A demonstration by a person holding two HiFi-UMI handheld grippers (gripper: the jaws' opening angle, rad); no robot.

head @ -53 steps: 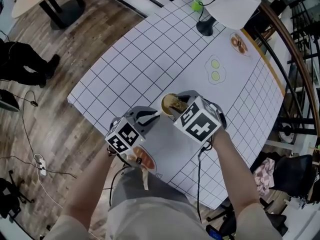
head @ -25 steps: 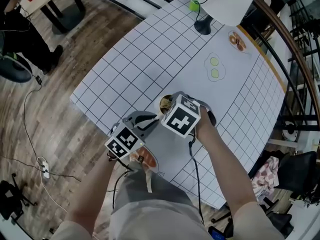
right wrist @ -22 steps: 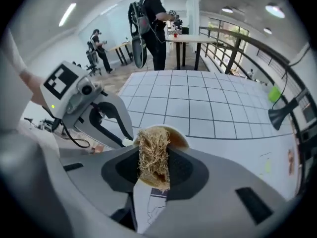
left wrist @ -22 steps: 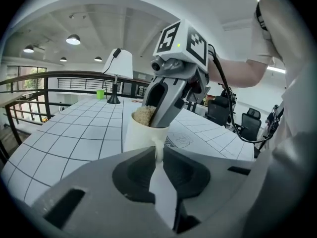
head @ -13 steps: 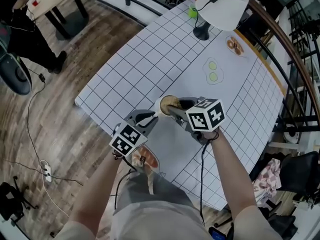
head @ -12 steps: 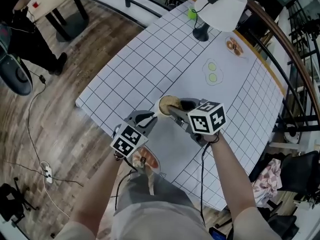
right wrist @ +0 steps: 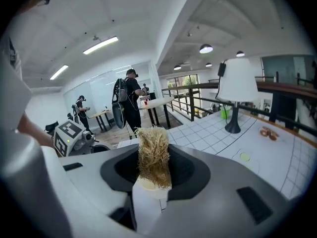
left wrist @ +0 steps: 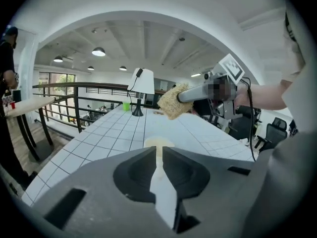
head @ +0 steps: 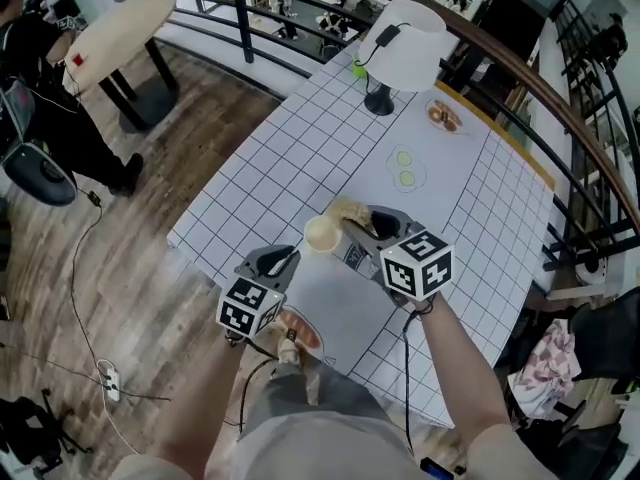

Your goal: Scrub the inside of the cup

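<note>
A cream cup (head: 322, 233) hangs over the gridded table (head: 300, 138), with my left gripper (head: 297, 255) shut on its wall. The cup's rim (left wrist: 158, 143) shows just past the left gripper (left wrist: 158, 155), whose jaws pinch it. My right gripper (head: 357, 220) is shut on a straw-coloured scrub sponge (head: 348, 211), which sits just right of the cup's mouth and outside it. In the right gripper view the sponge (right wrist: 153, 155) stands up between the jaws of the right gripper (right wrist: 153, 178). In the left gripper view the sponge (left wrist: 173, 102) hangs above the cup.
A white lamp (head: 402, 33) and a green cup (head: 358, 68) stand at the table's far end. A small plate (head: 440, 118) and a printed mat (head: 404, 168) lie beyond my grippers. A plate (head: 300, 334) lies at the near edge. Railings border the far side; a person (head: 45, 98) stands at left.
The sponge was down in the cup's mouth; now it is out of the cup and beside it. The right gripper has drawn back to the right. The head view has shifted.
</note>
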